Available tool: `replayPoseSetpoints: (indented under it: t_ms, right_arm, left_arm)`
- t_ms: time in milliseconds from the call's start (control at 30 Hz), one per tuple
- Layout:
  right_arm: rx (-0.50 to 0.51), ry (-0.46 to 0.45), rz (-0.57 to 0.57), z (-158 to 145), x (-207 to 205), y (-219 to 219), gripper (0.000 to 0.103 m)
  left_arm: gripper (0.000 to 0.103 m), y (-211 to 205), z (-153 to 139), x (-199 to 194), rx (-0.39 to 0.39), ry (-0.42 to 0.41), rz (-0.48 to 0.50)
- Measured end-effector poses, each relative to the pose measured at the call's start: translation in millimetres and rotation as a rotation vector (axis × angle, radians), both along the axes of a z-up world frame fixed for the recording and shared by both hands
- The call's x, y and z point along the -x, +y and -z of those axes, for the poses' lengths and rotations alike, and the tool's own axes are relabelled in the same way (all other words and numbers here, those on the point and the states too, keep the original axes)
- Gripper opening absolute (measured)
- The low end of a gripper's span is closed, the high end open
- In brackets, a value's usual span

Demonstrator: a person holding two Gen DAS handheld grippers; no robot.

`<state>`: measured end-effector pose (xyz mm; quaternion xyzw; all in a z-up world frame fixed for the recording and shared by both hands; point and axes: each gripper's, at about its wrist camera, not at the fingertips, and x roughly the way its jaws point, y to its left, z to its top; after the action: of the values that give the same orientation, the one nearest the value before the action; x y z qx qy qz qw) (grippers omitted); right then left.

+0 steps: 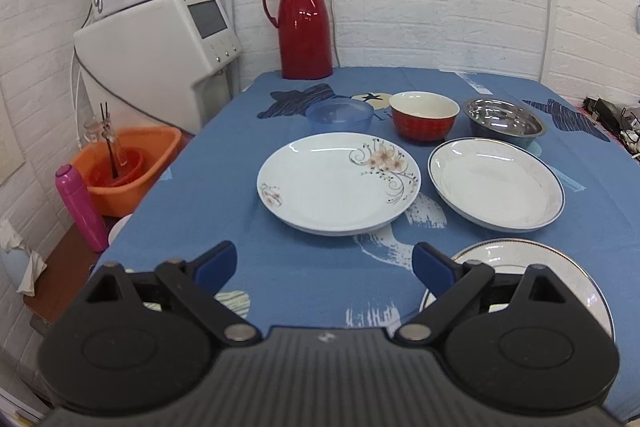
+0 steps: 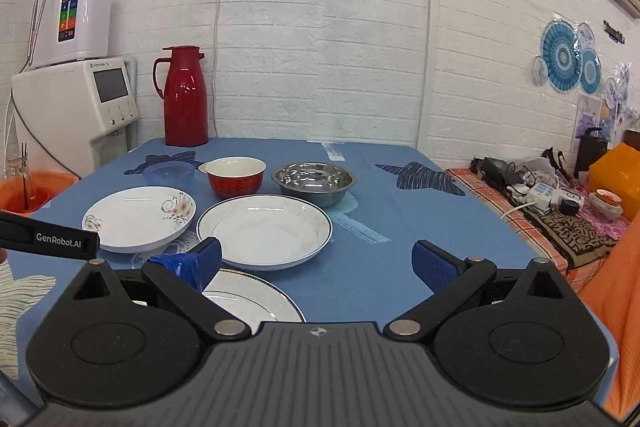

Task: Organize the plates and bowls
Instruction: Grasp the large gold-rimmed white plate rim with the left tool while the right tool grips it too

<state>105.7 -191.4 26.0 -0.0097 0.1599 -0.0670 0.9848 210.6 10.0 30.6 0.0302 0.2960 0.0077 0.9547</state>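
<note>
On the blue tablecloth lie a flowered white plate, a blue-rimmed white plate and a gold-rimmed plate nearest me. Behind them stand a clear blue plastic bowl, a red bowl and a steel bowl. My left gripper is open above the cloth, short of the flowered plate. My right gripper is open, its left finger over the gold-rimmed plate. Both hold nothing.
A red thermos jug stands at the table's far edge. White appliances, an orange basin and a pink bottle sit off the left side. Cables and clutter lie on the right.
</note>
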Motion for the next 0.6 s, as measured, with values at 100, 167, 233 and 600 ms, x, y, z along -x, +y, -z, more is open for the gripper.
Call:
replayPoseSetpoints:
  t_ms: [100,167,233,600]
  right_arm:
    - [-0.056,0.043,-0.033,8,-13,-11,0.089]
    - [-0.114,0.08,-0.038,14,-17,-19,0.089]
    - [-0.179,0.126,-0.058,21,-19,-26,0.089]
    - [-0.269,0.325,-0.132,51,-40,-23,0.089]
  left_arm:
    - [0.094,0,2,-13,-0.019,0.003,0.0]
    - [0.094,5,5,-18,-0.022,0.01,0.002]
    - [0.094,11,10,-21,-0.013,0.05,0.02]
    - [0.093,6,36,-20,0.144,0.288,0.273]
